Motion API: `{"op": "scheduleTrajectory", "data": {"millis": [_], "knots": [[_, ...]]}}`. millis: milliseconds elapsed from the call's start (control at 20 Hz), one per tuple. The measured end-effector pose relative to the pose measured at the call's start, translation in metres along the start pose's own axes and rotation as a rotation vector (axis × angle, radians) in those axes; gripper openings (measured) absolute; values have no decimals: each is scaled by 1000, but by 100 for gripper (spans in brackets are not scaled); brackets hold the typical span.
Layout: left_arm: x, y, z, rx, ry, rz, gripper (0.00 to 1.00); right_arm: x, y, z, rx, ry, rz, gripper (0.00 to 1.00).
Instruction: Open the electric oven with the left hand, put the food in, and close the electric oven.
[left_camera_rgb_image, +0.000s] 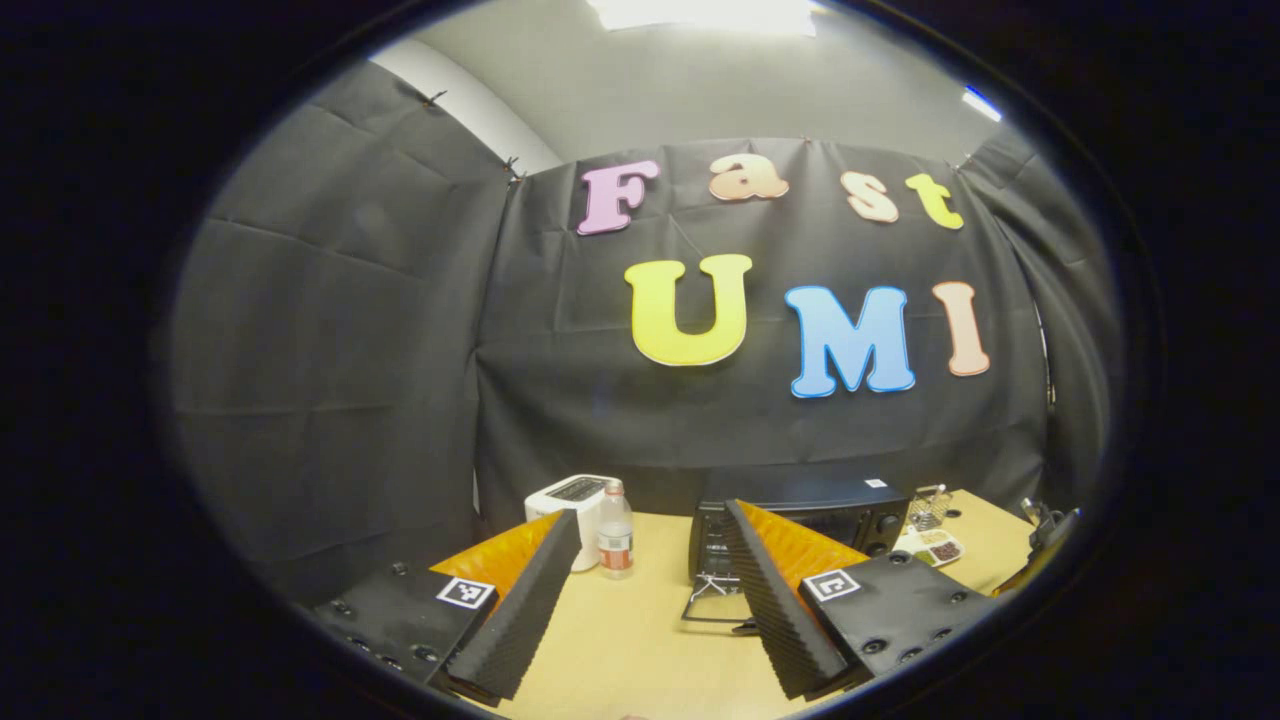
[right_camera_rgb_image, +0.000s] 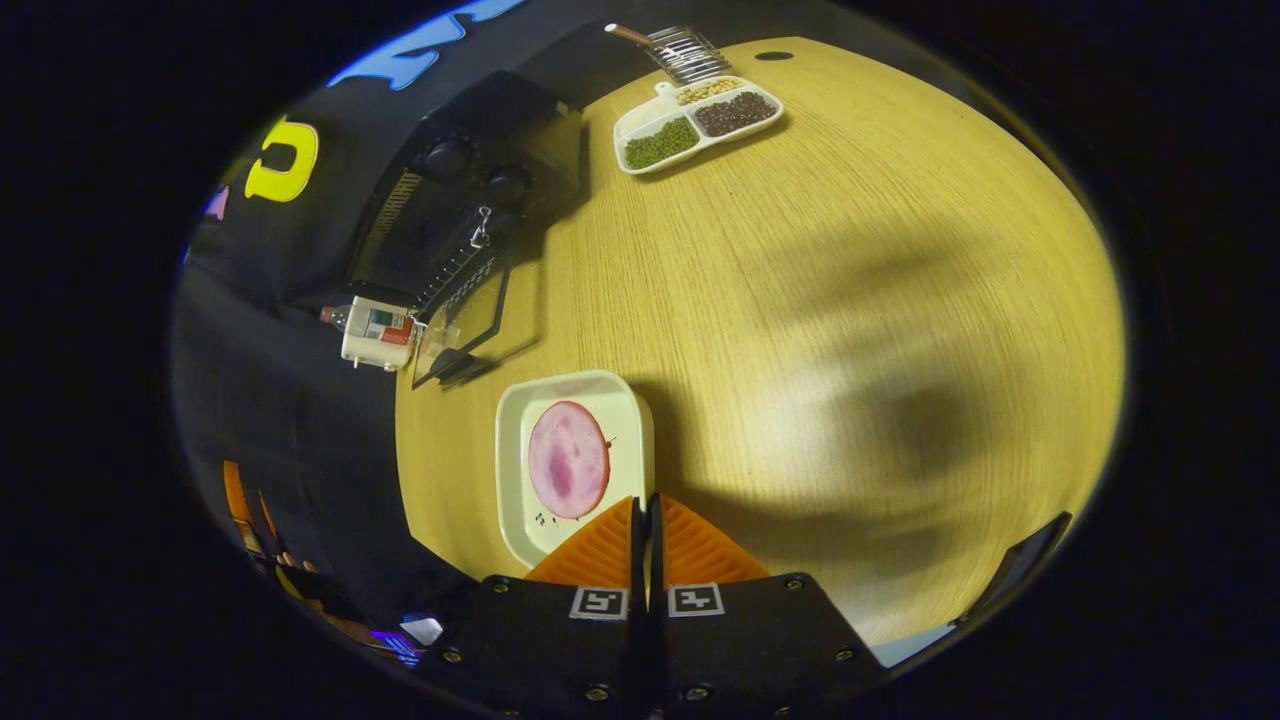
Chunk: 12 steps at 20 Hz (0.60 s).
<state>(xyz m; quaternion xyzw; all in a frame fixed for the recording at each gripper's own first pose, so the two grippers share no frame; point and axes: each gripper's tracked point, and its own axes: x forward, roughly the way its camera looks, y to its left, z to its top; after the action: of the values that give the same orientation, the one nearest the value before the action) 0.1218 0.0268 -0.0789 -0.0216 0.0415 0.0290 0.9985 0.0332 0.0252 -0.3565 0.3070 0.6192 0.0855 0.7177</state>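
Note:
The black electric oven (left_camera_rgb_image: 800, 515) stands at the back of the wooden table, its glass door (left_camera_rgb_image: 715, 605) folded down flat in front of it. My left gripper (left_camera_rgb_image: 650, 515) is open and empty, a short way before the oven. In the right gripper view the oven (right_camera_rgb_image: 470, 170) lies at the upper left with its door (right_camera_rgb_image: 470, 320) down. My right gripper (right_camera_rgb_image: 645, 505) is shut on the rim of a white square plate (right_camera_rgb_image: 520, 400) that carries a round pink slice of meat (right_camera_rgb_image: 568, 460). The plate hangs above the table, well short of the oven.
A white toaster (left_camera_rgb_image: 570, 500) and a small bottle (left_camera_rgb_image: 615, 535) stand left of the oven. Right of it are a divided tray of beans (left_camera_rgb_image: 930, 547) and a wire rack (left_camera_rgb_image: 930, 505). The wooden table (right_camera_rgb_image: 850, 300) spreads wide to the right of the plate.

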Motion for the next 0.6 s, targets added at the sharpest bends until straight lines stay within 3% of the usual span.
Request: {"op": "scheduleTrajectory", "data": {"millis": [150,400,600], "knots": [[-1,-2,3,-3,-6,-7,97,-5,20,1,25,-20,46,1],[-2,-10,-1,8,-4,-19,100,-16,58,17,82,-87,99,1],[5,-23,-3,5,7,-71,100,-10,94,37,142,-154,121,0]]}}
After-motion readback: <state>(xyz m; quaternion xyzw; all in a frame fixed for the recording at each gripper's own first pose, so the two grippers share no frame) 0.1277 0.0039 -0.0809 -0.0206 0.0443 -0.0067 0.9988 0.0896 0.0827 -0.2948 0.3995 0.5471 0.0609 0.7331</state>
